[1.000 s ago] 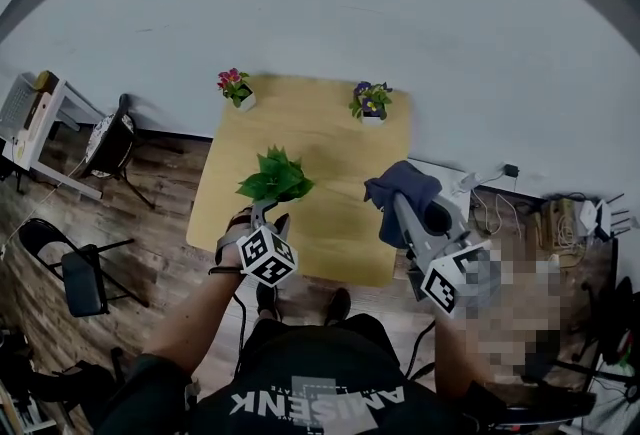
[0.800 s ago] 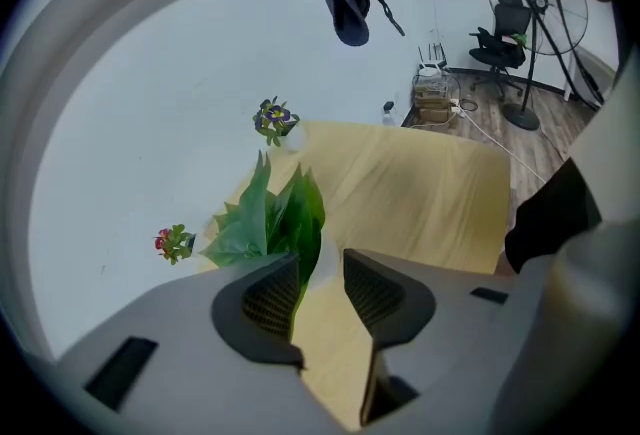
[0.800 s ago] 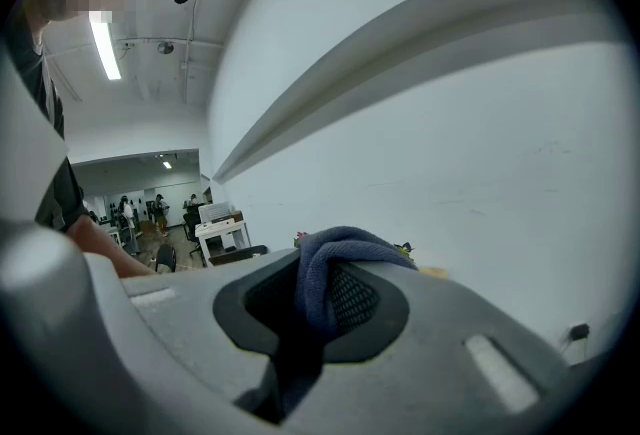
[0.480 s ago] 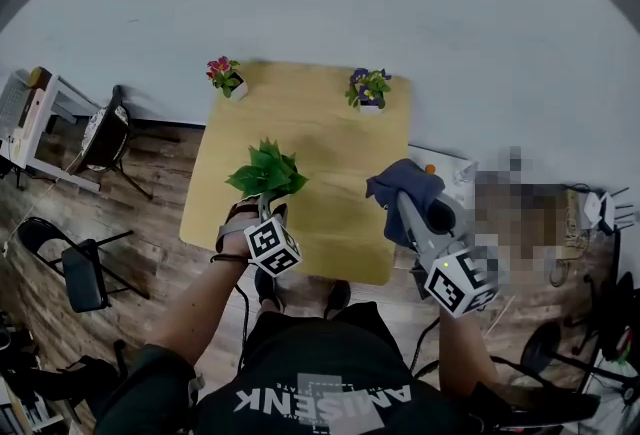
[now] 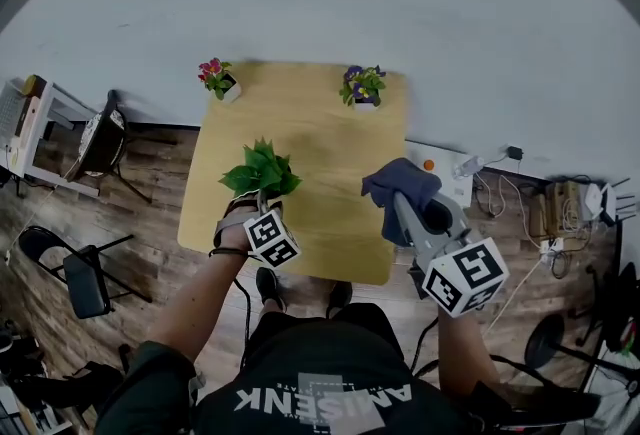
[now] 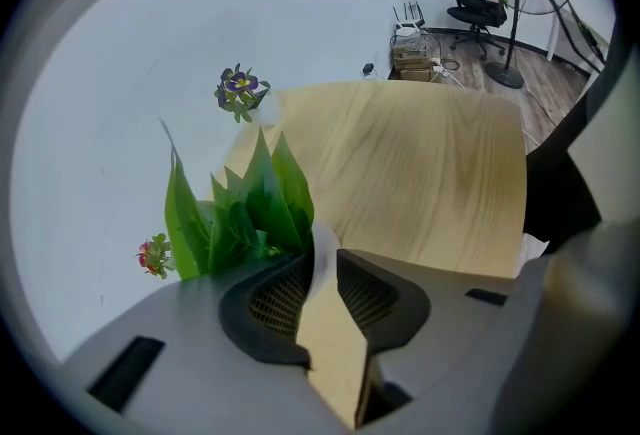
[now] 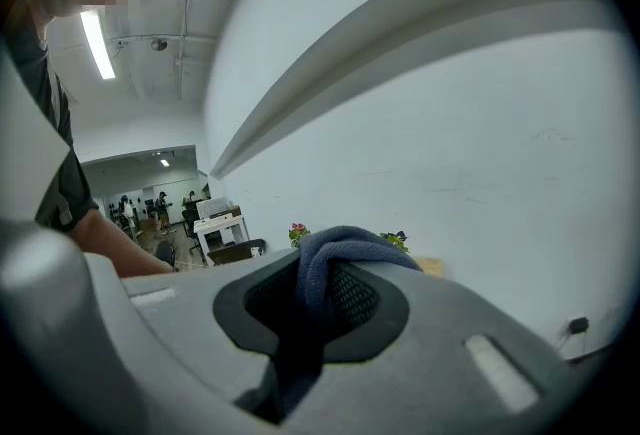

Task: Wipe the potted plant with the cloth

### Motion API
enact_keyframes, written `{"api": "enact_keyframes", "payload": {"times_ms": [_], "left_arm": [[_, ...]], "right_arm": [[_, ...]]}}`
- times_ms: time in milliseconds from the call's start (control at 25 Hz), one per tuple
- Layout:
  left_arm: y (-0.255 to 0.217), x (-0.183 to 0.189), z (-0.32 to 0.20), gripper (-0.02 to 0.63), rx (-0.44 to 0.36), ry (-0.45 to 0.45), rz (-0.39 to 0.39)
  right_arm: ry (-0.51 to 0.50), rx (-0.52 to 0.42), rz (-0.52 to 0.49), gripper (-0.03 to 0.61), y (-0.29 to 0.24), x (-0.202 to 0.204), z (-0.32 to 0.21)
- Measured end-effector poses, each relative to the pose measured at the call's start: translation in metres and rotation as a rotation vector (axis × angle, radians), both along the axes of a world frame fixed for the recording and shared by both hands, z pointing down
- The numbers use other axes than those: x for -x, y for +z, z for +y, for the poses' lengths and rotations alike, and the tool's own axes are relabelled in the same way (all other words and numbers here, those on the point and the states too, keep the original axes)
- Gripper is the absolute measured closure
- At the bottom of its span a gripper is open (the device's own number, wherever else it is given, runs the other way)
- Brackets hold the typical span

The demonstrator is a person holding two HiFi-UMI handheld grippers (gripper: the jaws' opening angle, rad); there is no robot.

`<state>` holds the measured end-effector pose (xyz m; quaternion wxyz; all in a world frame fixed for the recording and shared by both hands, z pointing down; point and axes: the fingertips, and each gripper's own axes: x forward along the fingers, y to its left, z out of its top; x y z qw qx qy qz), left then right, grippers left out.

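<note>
A leafy green potted plant (image 5: pixel 260 171) stands near the left front of the light wooden table (image 5: pixel 320 133). My left gripper (image 5: pixel 257 207) reaches down at its base. In the left gripper view the leaves (image 6: pixel 240 213) rise just past the jaws, and the white pot (image 6: pixel 322 245) sits between the pads. The left gripper (image 6: pixel 322 261) has just been closing, and its pads now press on the pot. My right gripper (image 5: pixel 396 203) hovers over the table's right front, shut on a bunched dark blue cloth (image 5: pixel 400 185). That cloth (image 7: pixel 335 248) drapes over the right gripper (image 7: pixel 320 275).
Two small flower pots stand at the table's far edge: pink blooms (image 5: pixel 215 78) at the left corner, purple blooms (image 5: pixel 362 86) toward the right. Chairs (image 5: pixel 85 273) and a desk stand on the wooden floor at left. Cables and a power strip (image 5: pixel 470 168) lie at right.
My left gripper has sunk at the green plant's base and rolled a little. The right gripper with the cloth has lowered slightly. The head view has shifted.
</note>
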<state>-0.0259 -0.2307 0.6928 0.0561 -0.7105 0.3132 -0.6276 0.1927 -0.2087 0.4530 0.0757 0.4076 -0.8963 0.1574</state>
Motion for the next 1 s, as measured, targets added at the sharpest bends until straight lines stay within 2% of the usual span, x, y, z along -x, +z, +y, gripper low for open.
{"api": "enact_keyframes", "payload": {"times_ms": [80, 280, 600, 680, 800, 920, 1000], "left_arm": [[-0.001, 0.0, -0.003, 0.552, 0.0, 0.003, 0.003], [0.0, 0.001, -0.004, 0.558, 0.0, 0.027, -0.006], [-0.003, 0.004, -0.007, 0.574, 0.033, 0.031, 0.036], [-0.008, 0.005, -0.007, 0.575, 0.047, 0.021, 0.068], [-0.024, 0.005, -0.005, 0.575, 0.086, -0.02, 0.161], [-0.047, 0.005, -0.004, 0.577, 0.085, -0.03, 0.226], [-0.066, 0.004, -0.002, 0.577, 0.097, -0.044, 0.299]], "right_arm": [[0.0, 0.0, 0.002, 0.534, 0.001, 0.0, 0.0], [0.021, 0.013, -0.001, 0.534, 0.004, -0.002, -0.001], [0.047, 0.03, -0.009, 0.534, 0.008, 0.005, 0.003], [0.051, 0.028, -0.011, 0.534, 0.007, 0.007, 0.004], [0.05, 0.013, -0.01, 0.534, 0.001, 0.011, 0.003], [0.07, 0.004, -0.02, 0.535, -0.006, 0.016, 0.004], [0.068, -0.013, -0.025, 0.534, -0.014, 0.024, 0.004]]}}
